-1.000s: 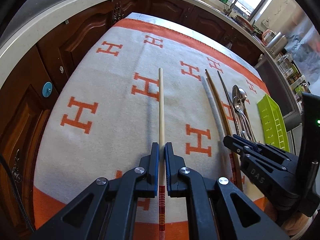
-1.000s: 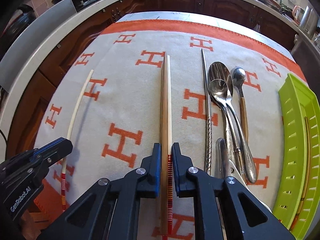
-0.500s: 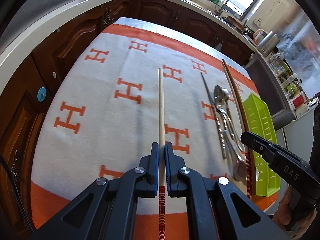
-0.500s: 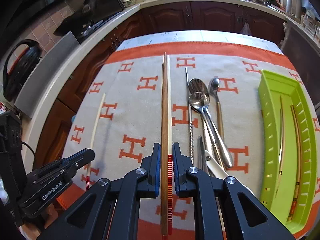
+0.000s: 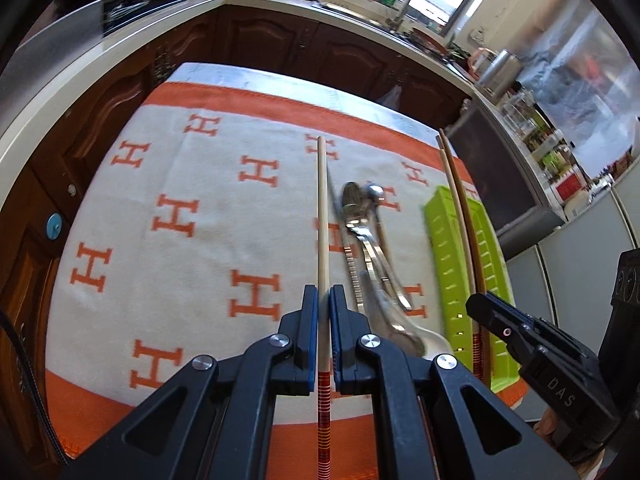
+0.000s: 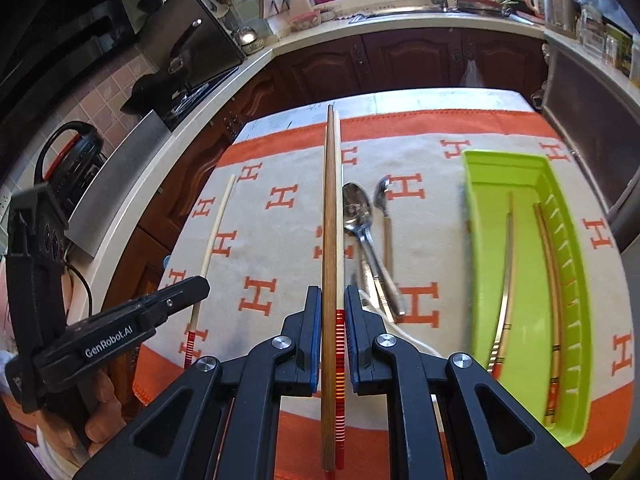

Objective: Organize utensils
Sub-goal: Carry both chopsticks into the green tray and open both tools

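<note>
Pale chopsticks [image 5: 321, 216], spoons [image 6: 362, 220] beside green tray [image 6: 472, 264]

Two chopsticks [image 6: 333, 240] in right hand-held gripper [image 6: 333, 320]

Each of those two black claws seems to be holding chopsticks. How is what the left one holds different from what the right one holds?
The left gripper holds a single pale chopstick; the right gripper holds a pair pressed together, one dark brown, one pale. In the right wrist view the single stick hangs over the blanket's left part, while the pair sits nearer the spoons and green tray. Both have red striped ends and are clamped near them.
</note>
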Demonstrator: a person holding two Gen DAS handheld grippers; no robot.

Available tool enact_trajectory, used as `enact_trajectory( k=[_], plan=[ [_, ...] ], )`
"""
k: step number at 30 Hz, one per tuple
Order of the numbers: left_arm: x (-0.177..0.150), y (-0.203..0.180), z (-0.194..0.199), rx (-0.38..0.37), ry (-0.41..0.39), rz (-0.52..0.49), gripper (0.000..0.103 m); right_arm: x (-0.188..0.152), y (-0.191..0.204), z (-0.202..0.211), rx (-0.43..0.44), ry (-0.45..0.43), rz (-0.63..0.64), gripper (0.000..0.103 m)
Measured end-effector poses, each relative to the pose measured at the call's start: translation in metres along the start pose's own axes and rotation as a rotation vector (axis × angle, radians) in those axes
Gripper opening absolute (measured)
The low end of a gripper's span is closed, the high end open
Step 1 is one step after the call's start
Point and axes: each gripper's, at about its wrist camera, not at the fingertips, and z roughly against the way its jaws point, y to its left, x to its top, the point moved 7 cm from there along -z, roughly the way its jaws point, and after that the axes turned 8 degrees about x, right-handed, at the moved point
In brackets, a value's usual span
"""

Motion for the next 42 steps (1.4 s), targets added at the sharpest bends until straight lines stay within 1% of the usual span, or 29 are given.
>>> enact_trajectory(
  k=[2, 6, 11, 15, 20, 25, 29, 36, 42],
  plan=[
    [0.004, -0.024, 0.001, -0.016, 0.002, -0.036, 0.004, -0.001, -0.010, 0.014, -0.012, -0.020, 0.001, 0.010],
    [0.009, -0.070, -0.001, -0.040, 0.001, -0.105, 0.004, -0.005, -0.040, 0.043, -0.071, -0.065, -0.008, 0.010],
    [0.012, -0.126, -0.013, -0.069, 0.017, -0.180, 0.004, -0.009, -0.089, 0.072, -0.154, -0.104, -0.061, 0.010],
    [0.010, -0.163, -0.024, -0.081, 0.034, -0.231, 0.004, -0.015, -0.131, 0.091, -0.204, -0.127, -0.113, 0.010],
    [0.006, -0.196, -0.038, -0.082, 0.053, -0.283, 0.004, -0.020, -0.172, 0.104, -0.246, -0.137, -0.141, 0.010],
    [0.003, -0.218, -0.056, -0.075, 0.073, -0.304, 0.004, -0.024, -0.203, 0.109, -0.262, -0.128, -0.165, 0.010],
    [0.001, -0.228, -0.074, -0.070, 0.100, -0.319, 0.004, -0.021, -0.215, 0.095, -0.255, -0.107, -0.173, 0.010],
    [-0.002, -0.235, -0.107, -0.053, 0.148, -0.321, 0.004, -0.021, -0.219, 0.063, -0.236, -0.057, -0.173, 0.010],
    [-0.003, -0.237, -0.120, -0.050, 0.168, -0.316, 0.004, -0.020, -0.217, 0.048, -0.229, -0.038, -0.170, 0.010]
  ],
)
